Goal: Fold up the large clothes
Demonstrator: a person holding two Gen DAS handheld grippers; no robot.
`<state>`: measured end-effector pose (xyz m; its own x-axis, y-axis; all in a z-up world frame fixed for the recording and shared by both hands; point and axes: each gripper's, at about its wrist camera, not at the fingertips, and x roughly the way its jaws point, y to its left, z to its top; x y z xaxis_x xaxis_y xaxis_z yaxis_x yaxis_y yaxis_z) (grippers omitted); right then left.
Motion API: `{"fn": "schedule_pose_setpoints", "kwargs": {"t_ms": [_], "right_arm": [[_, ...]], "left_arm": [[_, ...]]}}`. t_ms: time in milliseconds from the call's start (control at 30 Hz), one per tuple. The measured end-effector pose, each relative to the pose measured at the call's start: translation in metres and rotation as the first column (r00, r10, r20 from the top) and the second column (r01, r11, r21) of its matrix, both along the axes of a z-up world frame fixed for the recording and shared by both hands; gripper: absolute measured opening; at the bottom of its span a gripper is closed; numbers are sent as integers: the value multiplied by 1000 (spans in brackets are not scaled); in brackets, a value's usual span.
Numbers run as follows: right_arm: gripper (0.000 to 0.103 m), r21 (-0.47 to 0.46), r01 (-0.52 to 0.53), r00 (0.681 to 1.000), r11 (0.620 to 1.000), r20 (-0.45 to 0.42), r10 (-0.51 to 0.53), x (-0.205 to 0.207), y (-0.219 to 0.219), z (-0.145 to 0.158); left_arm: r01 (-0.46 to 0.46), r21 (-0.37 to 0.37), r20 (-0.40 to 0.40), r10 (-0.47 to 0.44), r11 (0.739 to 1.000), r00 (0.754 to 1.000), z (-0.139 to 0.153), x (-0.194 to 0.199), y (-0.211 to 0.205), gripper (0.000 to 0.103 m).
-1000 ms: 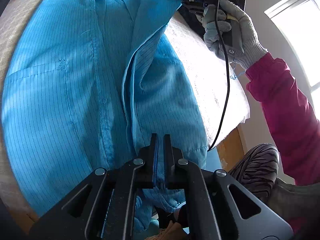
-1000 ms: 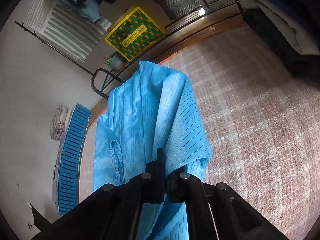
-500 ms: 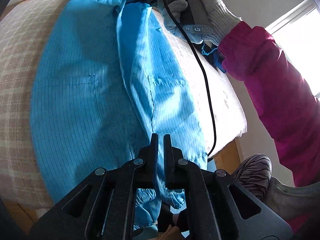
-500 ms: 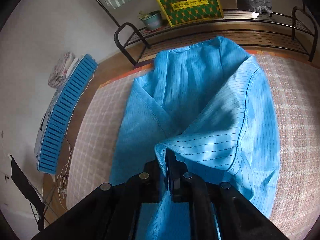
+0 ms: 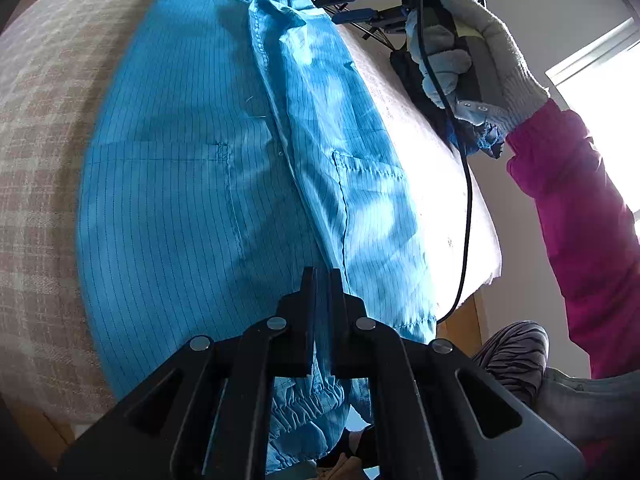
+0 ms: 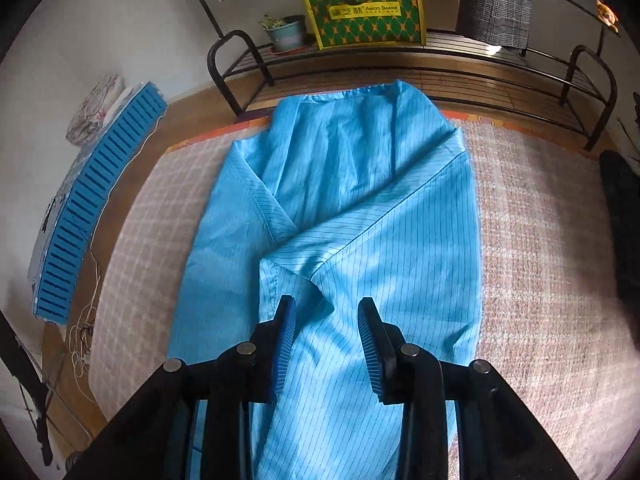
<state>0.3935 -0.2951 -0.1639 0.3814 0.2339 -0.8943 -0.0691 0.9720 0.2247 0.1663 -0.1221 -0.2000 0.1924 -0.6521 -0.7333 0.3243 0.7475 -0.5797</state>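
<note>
**Blue coat folded in on the checked cover, one gripper let go**

The blue pinstriped coat (image 6: 360, 216) lay lengthwise on the checked table cover (image 6: 540, 264), collar toward the far edge, with its right side laid over the middle so the folded panel crossed the front diagonally. In your left wrist view the same garment (image 5: 192, 200) covered most of the surface, a patch pocket on either side of the front placket, and its gathered cuff hung off the near edge beneath the gripper.

Your left gripper (image 5: 323, 280) was pinched together on the coat's hem at the near edge, a thin line of blue cloth showing between the fingers. Your right gripper (image 6: 326, 320) had just been opening: its jaws stood moderately apart above the folded panel, the cloth lying beneath them and pressed by neither pad. From the left view that gripper (image 5: 360, 16) sat at the collar end, held in your gloved right hand (image 5: 480, 60), with its black cable (image 5: 466, 200) trailing down over the right edge of the cover.

Beyond the collar a black metal rack (image 6: 400, 60) ran along the far edge, carrying a green and yellow bag (image 6: 364, 8) and a small potted plant (image 6: 286, 32); a grey checked cloth (image 6: 496, 4) hung at its right end. A blue slatted crate (image 6: 96, 200) leaned against the wall on the left. A dark pile (image 6: 620, 216) sat at the cover's right edge, clear of the coat.
</note>
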Motion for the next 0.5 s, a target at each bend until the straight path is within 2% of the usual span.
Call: {"fn": "schedule_pose_setpoints", "kwargs": {"t_ms": [67, 200, 300, 367, 433, 500], "right_arm": [[34, 1, 11, 1000, 1000, -29, -11, 6, 2, -18], [32, 61, 26, 997, 998, -73, -22, 16, 12, -50], [33, 76, -9, 996, 997, -85, 16, 18, 27, -66], [34, 66, -23, 997, 998, -68, 27, 15, 29, -64], [33, 122, -22, 997, 992, -64, 30, 5, 19, -55], [33, 133, -32, 999, 991, -21, 35, -12, 7, -35]], "left_arm": [[-19, 13, 6, 19, 1000, 1000, 0, 1, 6, 1], [-51, 54, 22, 49, 997, 999, 0, 3, 15, 1], [-85, 80, 28, 83, 993, 996, -1, 4, 26, 1], [-108, 85, 21, 107, 990, 994, -3, 5, 34, 1], [-125, 90, 19, 124, 988, 992, -2, 6, 42, 8], [-150, 97, 25, 148, 984, 989, -2, 5, 52, 40]]}}
